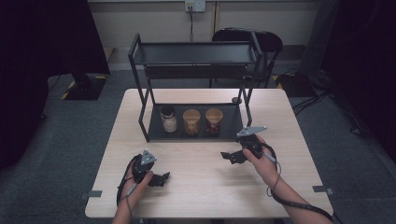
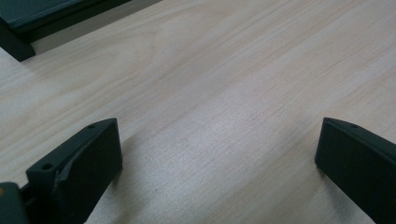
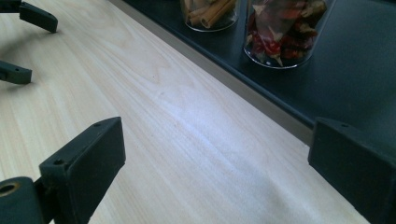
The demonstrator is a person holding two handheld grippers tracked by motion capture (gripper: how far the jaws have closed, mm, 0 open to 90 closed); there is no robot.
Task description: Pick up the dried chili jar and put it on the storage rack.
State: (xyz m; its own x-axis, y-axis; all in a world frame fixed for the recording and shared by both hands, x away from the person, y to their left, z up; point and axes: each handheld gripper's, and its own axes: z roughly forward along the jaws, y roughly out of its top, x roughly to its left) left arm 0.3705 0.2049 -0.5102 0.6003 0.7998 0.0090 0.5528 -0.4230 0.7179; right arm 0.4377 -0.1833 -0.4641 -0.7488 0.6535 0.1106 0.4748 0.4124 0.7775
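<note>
Hovering wide-jawed, right gripper point(image 1: 229, 157) sitting just before black rack point(image 1: 144, 128); left gripper point(image 1: 161, 178) also gaping, empty. Nearest: chilli jar point(image 3: 285, 30), probably dried peppers, on rack's bottom shelf. Risking clipping shelf lip, toppling jar.

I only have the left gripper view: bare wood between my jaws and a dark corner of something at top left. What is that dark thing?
Observer: It is the bottom tray of a black two-level rack standing at the far half of the table.
Operator: Anything on that tray?
Observer: Three jars in a row: a pale one with a dark lid, a middle one holding what look like brown sticks, and a right one with red and brown pieces.
Operator: Where is the right gripper?
Observer: The right gripper is just in front of the tray, below the right jar, jaws open with nothing between them.
Operator: And mine?
Observer: The left gripper sits low near the table's near edge, also open.
</note>
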